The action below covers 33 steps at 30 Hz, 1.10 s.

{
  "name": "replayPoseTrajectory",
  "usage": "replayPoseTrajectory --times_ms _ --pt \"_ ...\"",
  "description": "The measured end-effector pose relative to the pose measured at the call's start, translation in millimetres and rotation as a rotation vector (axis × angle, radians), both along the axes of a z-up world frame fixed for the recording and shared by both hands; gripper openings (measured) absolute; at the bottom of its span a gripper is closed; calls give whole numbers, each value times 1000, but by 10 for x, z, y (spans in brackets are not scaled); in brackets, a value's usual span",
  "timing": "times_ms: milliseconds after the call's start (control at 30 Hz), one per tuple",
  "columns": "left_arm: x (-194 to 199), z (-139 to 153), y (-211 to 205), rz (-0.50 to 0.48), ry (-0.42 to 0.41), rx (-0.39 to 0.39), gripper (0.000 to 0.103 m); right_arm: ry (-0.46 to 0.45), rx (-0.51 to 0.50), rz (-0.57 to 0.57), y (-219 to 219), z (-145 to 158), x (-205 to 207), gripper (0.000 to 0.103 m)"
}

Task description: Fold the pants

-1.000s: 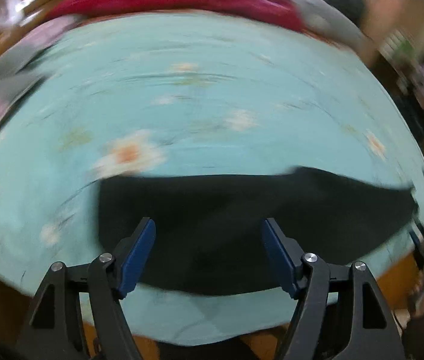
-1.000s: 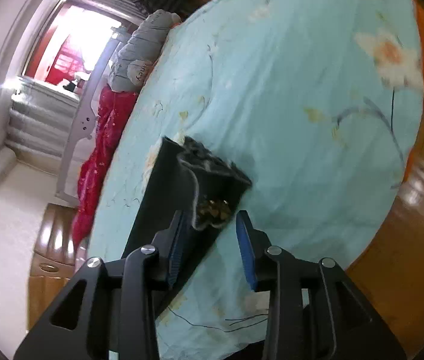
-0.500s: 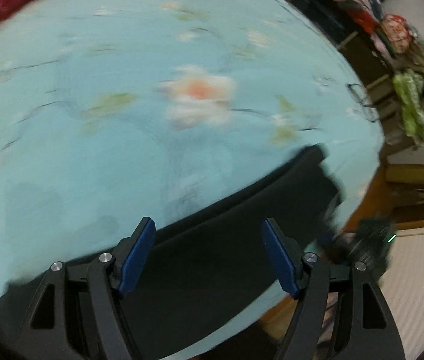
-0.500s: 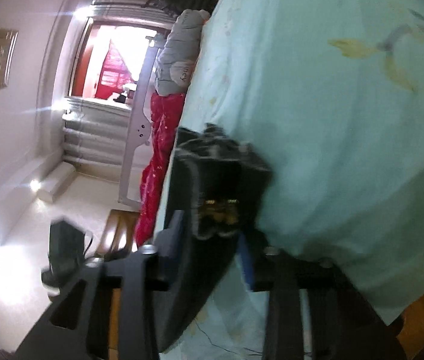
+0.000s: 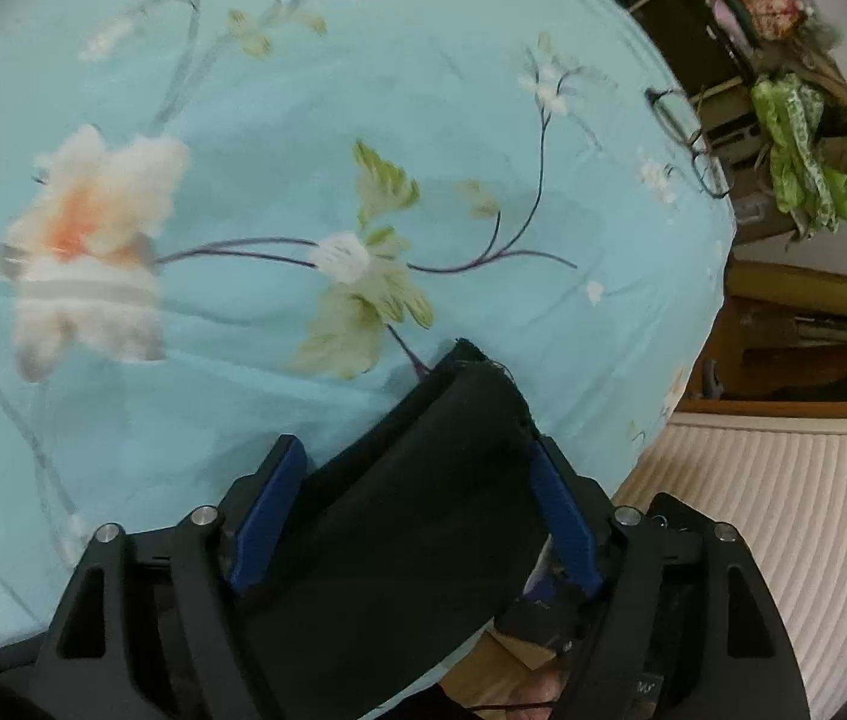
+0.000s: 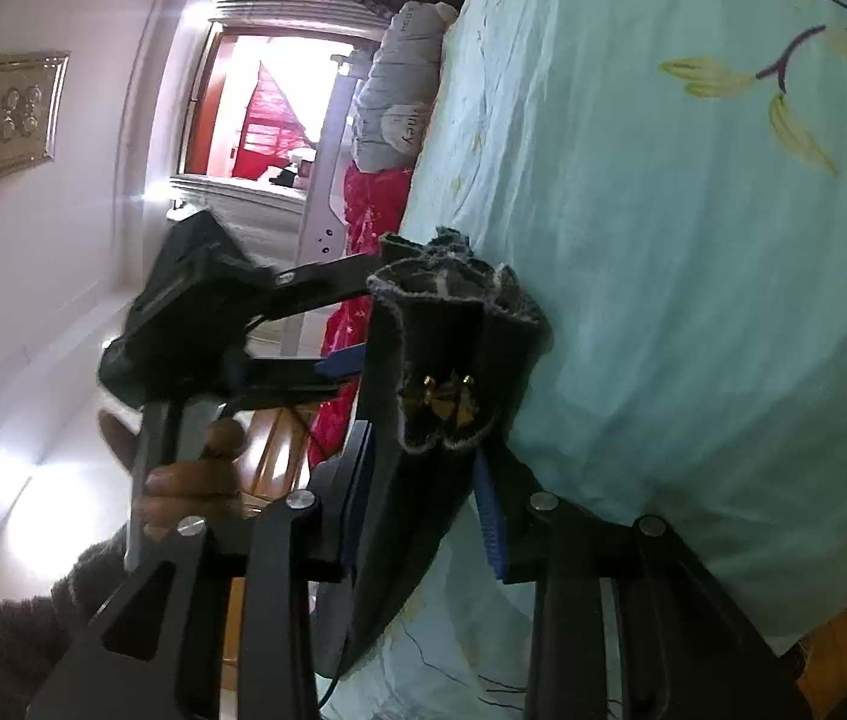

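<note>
Since half a second ago both my tongs have closed in on the black pants: in the left view the cloth, then a flat strip across the bedsheet, now bulges up between the blue pads. Left tongs stand wide apart, the pants filling the gap; whether the pads actually pinch the cloth I cannot tell. Right tongs are nearly closed on the pants at a frayed end with brass fittings, lifted off the sheet near the bed's edge. My left hand and its tongs show in the right view, just beside the held end.
</note>
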<state>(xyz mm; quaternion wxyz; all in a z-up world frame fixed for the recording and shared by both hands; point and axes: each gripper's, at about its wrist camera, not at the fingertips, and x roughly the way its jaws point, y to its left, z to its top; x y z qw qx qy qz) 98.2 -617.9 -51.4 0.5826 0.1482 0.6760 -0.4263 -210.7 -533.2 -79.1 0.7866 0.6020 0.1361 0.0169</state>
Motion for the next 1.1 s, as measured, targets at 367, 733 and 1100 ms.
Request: replayPoseTrajectory --times_ms 367,733,1100 --pt "-64 6 100 15 124 -153 10 51 -55 -25 -33 51 128 22" --pt "55 772 1078 115 148 -318 10 5 -190 52 265 739 219 22" --pt "382 836 3100 378 115 -330 12 41 -377 364 1523 1196 991 25"
